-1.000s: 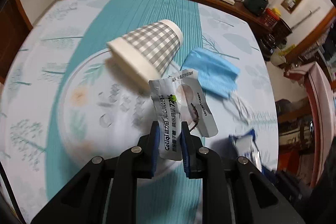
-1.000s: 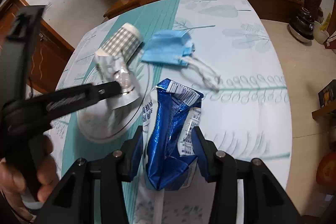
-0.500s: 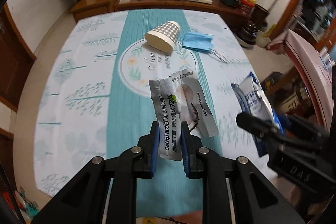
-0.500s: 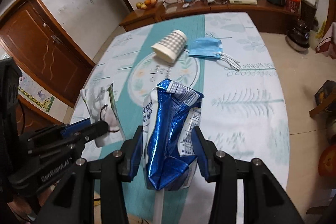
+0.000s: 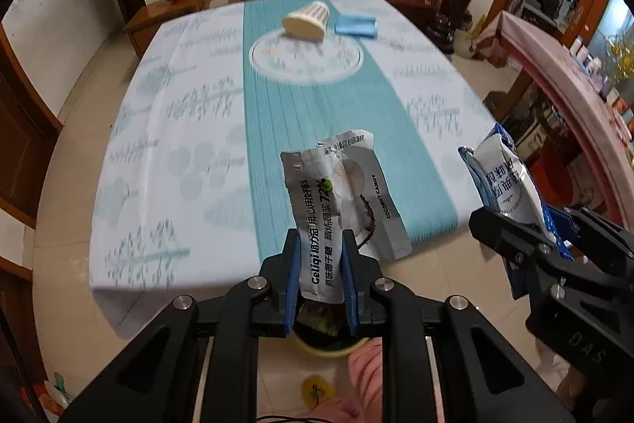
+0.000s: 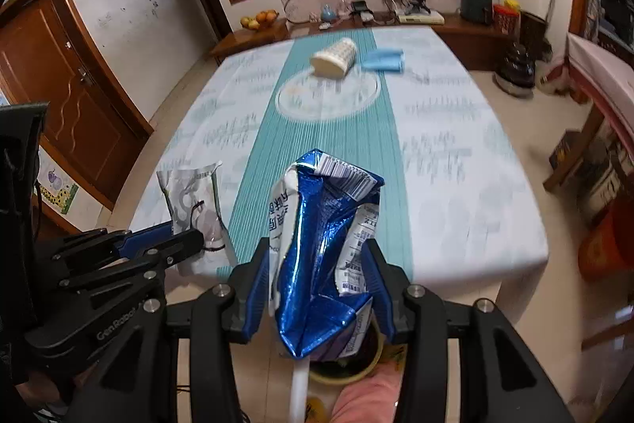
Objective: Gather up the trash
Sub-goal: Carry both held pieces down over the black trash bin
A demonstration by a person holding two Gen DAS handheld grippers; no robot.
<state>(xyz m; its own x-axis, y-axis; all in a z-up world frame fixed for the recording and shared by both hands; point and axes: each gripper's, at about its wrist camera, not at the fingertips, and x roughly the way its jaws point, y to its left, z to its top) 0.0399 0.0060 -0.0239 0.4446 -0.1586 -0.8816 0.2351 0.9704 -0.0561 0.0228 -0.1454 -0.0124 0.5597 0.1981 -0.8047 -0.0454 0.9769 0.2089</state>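
Since the earlier frames, both grippers had been drawn back from the middle of the table to beyond its near edge, so that the cup and mask, once close under the cameras, were seen small at the far end.

From the left wrist view, the left gripper was seen nearly closed, its blue pads pinched on the silver candy wrapper, which stood upright above the jaws. Below the fingers, past the table's near edge, the rim of a yellow-green bin with dark contents was glimpsed on the tiled floor. A paper cup lay on its side at the far end of the table, with a blue face mask just beside it toward the far right corner. The right gripper was visible at the right edge.

From the right wrist view, the right gripper was held about half open, clamped on a crumpled blue foil bag. The bin's rim was seen just under the bag. The left gripper with its wrapper was seen at the left.

The carrying step was judged nearly done. Next, each piece would need to be brought squarely over the bin's mouth and the jaws opened; afterwards the cup and mask remained to be fetched.
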